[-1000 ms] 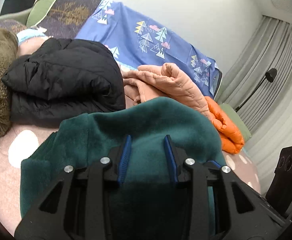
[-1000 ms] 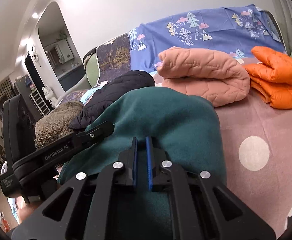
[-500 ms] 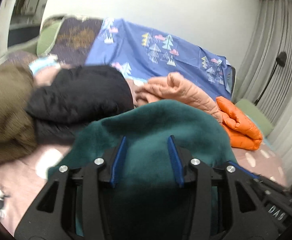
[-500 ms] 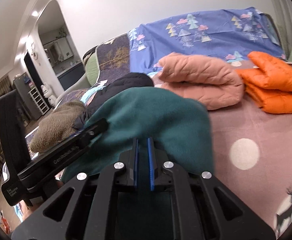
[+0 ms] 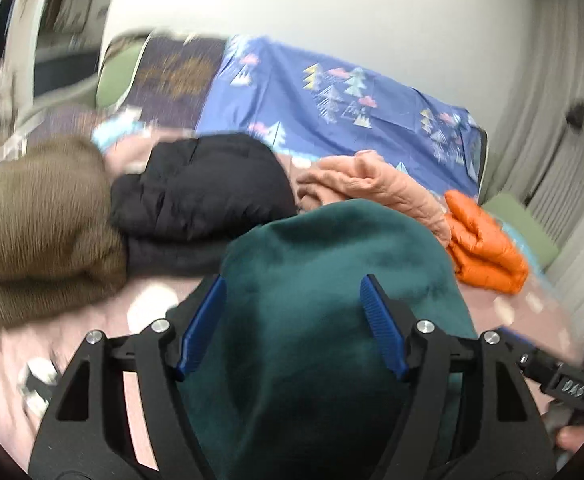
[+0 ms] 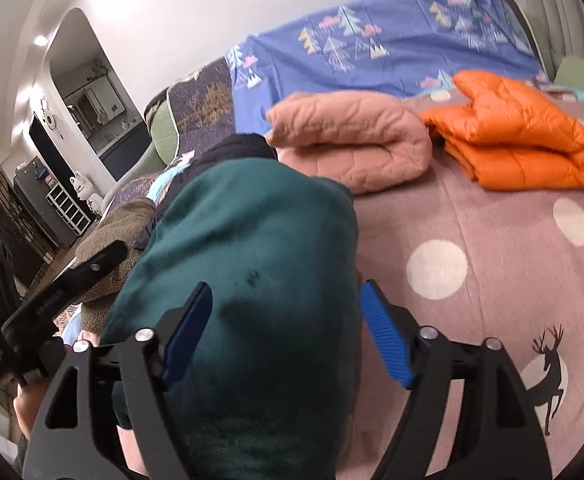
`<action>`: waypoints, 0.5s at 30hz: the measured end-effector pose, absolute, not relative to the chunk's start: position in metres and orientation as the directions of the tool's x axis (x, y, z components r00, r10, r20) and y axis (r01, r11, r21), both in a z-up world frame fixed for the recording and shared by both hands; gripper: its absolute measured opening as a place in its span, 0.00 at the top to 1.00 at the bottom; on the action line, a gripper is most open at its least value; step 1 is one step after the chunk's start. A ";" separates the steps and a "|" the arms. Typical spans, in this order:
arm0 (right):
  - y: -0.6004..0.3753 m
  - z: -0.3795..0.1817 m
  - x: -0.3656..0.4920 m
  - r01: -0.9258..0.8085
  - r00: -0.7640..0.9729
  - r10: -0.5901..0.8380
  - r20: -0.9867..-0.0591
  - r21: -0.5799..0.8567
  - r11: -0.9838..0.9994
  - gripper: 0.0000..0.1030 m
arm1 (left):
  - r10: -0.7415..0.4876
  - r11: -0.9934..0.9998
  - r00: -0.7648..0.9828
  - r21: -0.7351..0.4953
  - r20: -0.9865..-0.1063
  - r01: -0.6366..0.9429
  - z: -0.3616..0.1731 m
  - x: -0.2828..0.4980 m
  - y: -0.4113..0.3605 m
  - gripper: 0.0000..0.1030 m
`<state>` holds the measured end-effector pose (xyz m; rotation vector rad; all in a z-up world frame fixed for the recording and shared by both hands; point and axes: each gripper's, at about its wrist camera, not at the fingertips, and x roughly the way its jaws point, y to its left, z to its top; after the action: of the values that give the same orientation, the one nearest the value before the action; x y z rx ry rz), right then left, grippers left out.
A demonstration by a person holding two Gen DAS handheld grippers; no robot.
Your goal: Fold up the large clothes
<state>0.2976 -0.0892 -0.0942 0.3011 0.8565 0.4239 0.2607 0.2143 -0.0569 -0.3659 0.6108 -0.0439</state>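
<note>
**Both jaws wide, green fleece bundled on the bed**

My left gripper (image 5: 292, 320) has its jaws spread wide, nothing clamped; blue pads sit either side of the green fleece (image 5: 331, 300) w/ the fabric bulging up between them. Can't tell if the pads touch the cloth. My right gripper (image 6: 286, 332) is the same: jaws apart, blue pads flanking the fleece's near end, not pinching it.

The green fleece (image 6: 252, 248) lies as a rounded, folded-over bundle on the bed cover (image 6: 471, 220), a pinkish-brown cover w/ white dots and a deer print.

Everything else, relative to the fleece:
- Black puffer jacket (image 5: 200, 184): just behind it to the left, touching or nearly so.
- Brown fleece garment (image 5: 40, 232): further left, beyond the black jacket, pressed against it.
- Peach quilted jacket (image 6: 351, 144): behind it to the right, folded, its edge just beside the fleece's far end.
- Orange puffer jacket (image 6: 515, 132): right of the peach one, folded, well apart from the fleece.
- Blue tree-print sheet (image 6: 371, 52): draped at the back, behind all the jackets.

Left view is motion-blurred, esp. on its left side. In the right view, the body of the left gripper shows to the left of the fleece.
</note>
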 end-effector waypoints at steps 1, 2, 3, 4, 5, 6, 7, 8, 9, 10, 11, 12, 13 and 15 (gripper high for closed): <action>-0.093 -0.096 0.299 -0.229 0.570 0.484 -0.663 0.438 0.869 0.24 | -0.163 0.920 0.814 -0.384 -0.557 -0.078 -0.059 0.260 0.223 0.31; -0.095 -0.098 0.301 -0.221 0.567 0.491 -0.661 0.453 0.864 0.24 | -0.169 0.912 0.810 -0.401 -0.562 -0.088 -0.061 0.259 0.230 0.31; -0.098 -0.100 0.302 -0.211 0.560 0.499 -0.661 0.469 0.858 0.24 | -0.169 0.907 0.806 -0.410 -0.567 -0.098 -0.063 0.258 0.236 0.31; -0.101 -0.102 0.303 -0.205 0.554 0.508 -0.660 0.483 0.851 0.24 | -0.169 0.906 0.804 -0.412 -0.570 -0.101 -0.064 0.256 0.239 0.31; -0.102 -0.101 0.303 -0.202 0.551 0.512 -0.658 0.491 0.848 0.24 | -0.170 0.906 0.800 -0.410 -0.576 -0.102 -0.066 0.255 0.242 0.31; -0.103 -0.102 0.303 -0.199 0.549 0.519 -0.655 0.500 0.843 0.24 | -0.172 0.906 0.797 -0.411 -0.580 -0.103 -0.068 0.253 0.245 0.31; -0.104 -0.102 0.303 -0.199 0.547 0.525 -0.652 0.509 0.838 0.24 | -0.177 0.905 0.794 -0.413 -0.582 -0.101 -0.069 0.252 0.245 0.31; -0.105 -0.101 0.302 -0.199 0.545 0.533 -0.647 0.517 0.832 0.24 | -0.186 0.903 0.790 -0.418 -0.585 -0.097 -0.071 0.250 0.247 0.30; -0.106 -0.100 0.302 -0.202 0.542 0.543 -0.641 0.528 0.825 0.24 | -0.187 0.904 0.788 -0.417 -0.586 -0.096 -0.071 0.248 0.247 0.30; -0.107 -0.098 0.303 -0.207 0.538 0.553 -0.636 0.536 0.818 0.24 | -0.187 0.905 0.789 -0.414 -0.586 -0.093 -0.071 0.247 0.248 0.30; -0.108 -0.096 0.302 -0.212 0.536 0.565 -0.627 0.549 0.809 0.24 | -0.189 0.905 0.789 -0.415 -0.584 -0.090 -0.070 0.245 0.250 0.30; -0.109 -0.093 0.302 -0.215 0.535 0.573 -0.621 0.556 0.803 0.24 | -0.192 0.904 0.790 -0.417 -0.583 -0.088 -0.068 0.243 0.252 0.30; -0.111 -0.090 0.301 -0.218 0.535 0.579 -0.616 0.561 0.799 0.24 | -0.195 0.903 0.791 -0.420 -0.580 -0.085 -0.066 0.241 0.254 0.30; -0.114 -0.084 0.303 -0.220 0.540 0.583 -0.608 0.567 0.794 0.24 | -0.201 0.902 0.794 -0.425 -0.573 -0.079 -0.061 0.238 0.258 0.28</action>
<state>0.3026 -0.1142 -0.0840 0.4576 0.8799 0.4970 0.2378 0.2582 -0.0613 -0.4500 0.6551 -0.0678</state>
